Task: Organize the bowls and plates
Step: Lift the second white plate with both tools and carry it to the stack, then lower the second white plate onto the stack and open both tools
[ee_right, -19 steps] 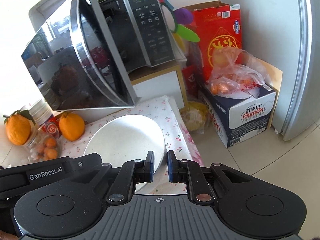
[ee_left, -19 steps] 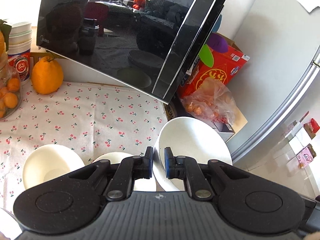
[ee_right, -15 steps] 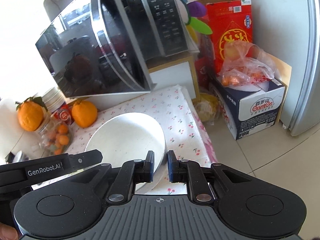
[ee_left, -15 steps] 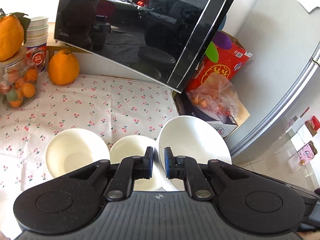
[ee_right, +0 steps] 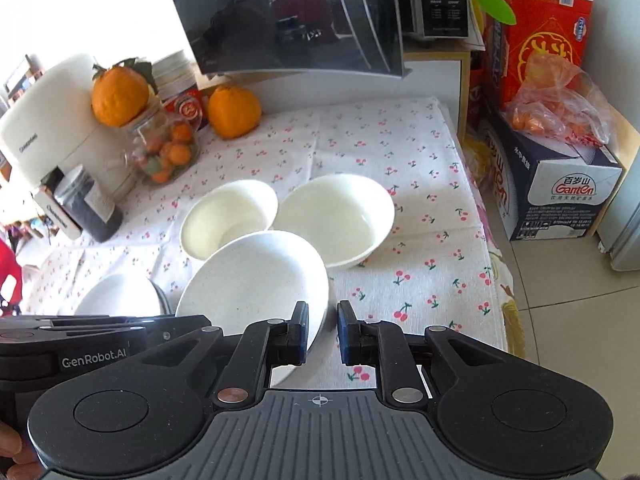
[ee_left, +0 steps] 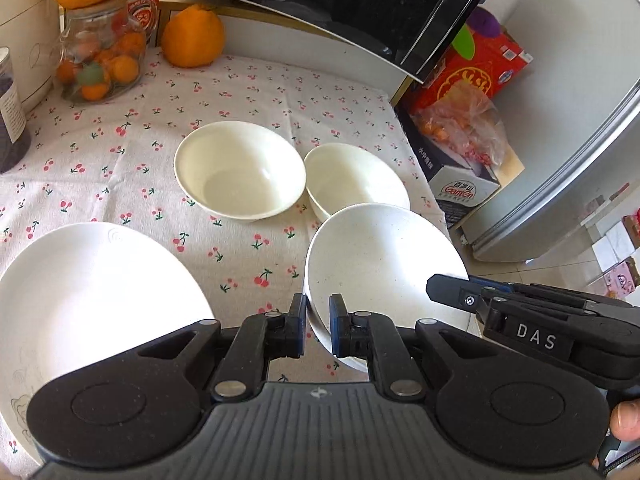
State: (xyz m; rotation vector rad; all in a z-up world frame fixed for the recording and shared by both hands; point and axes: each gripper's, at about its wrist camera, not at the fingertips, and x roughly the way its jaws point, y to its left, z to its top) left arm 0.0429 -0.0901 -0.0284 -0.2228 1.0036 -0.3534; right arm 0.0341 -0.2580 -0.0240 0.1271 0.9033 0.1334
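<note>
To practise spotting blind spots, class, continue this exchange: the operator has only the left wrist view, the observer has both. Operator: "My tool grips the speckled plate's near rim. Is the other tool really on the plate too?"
Observer: Yes. In the right wrist view, the rim of the speckled plate passes between the fingers of the right tool and lies against the inner one.
Operator: I see only a dark panel overhead. What is it?
Observer: It is a microwave's open door. The keypad shows just to the right of it.
</note>
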